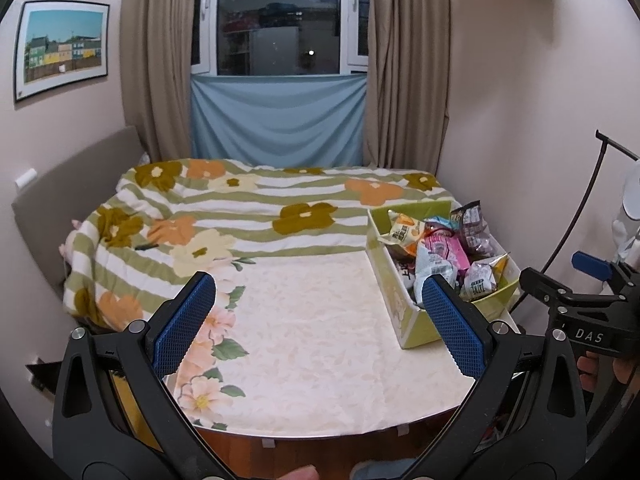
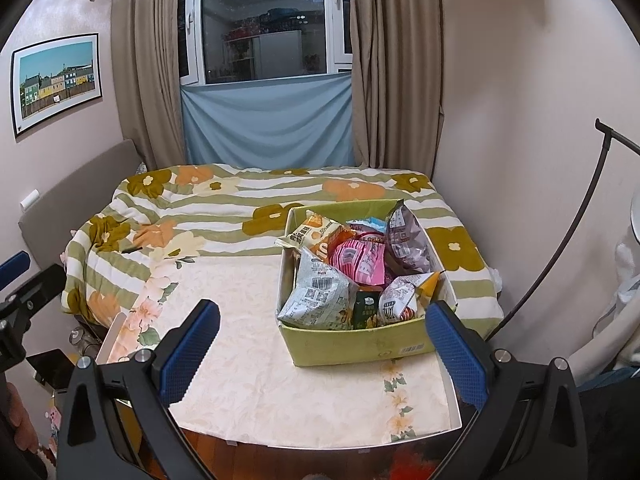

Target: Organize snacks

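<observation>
Left wall carried a framed picture (image 2: 56, 82) of coloured houses. Beside it, tan curtains (image 2: 154, 64) flanked a dark window (image 2: 266, 20), with a blue cloth (image 2: 266, 120) hung below the sill.

A bed with a green-striped flowered blanket (image 1: 224, 208) ran across the back. In front of it sat the desk (image 2: 248, 340), covered with a pale floral cloth.

Left tool (image 1: 318, 304) hovered above the near edge of the desk, jaws spread wide, nothing between them. Its right finger overlapped the near corner of the box in the left wrist view; contact could not be judged.

Right tool (image 2: 322, 334) hung likewise over the desk's near edge, jaws spread apart and holding nothing, with the box just beyond its right finger.

A green cardboard box (image 2: 360, 346) stood on the right part of the desk, open at the top. Snack packets filled it: a grey-white bag (image 2: 316, 296) at front left, an orange-and-white bag (image 2: 316, 236) behind it, a pink packet (image 2: 360, 262) in the middle, a purple-grey bag (image 2: 406, 240) at back right, and a small white packet (image 2: 398, 300) at front right.

A black curved rod (image 2: 576, 240) stood against the right wall.
</observation>
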The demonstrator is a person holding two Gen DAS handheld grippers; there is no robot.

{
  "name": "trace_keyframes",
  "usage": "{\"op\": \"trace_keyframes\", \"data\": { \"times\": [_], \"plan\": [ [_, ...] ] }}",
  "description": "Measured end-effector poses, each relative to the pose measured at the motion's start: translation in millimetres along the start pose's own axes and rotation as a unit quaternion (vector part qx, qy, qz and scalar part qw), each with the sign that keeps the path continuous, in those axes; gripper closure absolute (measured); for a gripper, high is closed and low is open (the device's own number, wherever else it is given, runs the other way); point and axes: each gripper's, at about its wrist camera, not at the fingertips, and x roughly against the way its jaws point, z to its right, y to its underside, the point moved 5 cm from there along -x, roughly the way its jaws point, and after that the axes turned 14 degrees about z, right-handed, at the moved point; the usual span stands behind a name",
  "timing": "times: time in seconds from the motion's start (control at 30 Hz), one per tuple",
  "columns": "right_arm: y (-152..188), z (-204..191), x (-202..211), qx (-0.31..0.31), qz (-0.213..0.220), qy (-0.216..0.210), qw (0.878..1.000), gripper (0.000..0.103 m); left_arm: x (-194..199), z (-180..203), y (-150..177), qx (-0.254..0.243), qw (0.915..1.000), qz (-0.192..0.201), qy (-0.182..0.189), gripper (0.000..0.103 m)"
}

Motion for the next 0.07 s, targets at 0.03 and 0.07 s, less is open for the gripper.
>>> {"op": "trace_keyframes", "data": {
  "times": [0.03, 0.07],
  "plan": [
    [0.3, 0.5, 0.3, -0.001, -0.001, 0.001, 1.0, 0.001, 1.2, 1.4, -1.2, 0.0, 1.0, 0.001, 0.001, 0.0],
    [0.8, 1.4, 0.5, -0.005, -0.002, 0.002, 1.0, 0.001, 0.4, 2.6, -1.1, 0.001, 1.0, 0.0, 0.004, 0.0]
  ]
}}
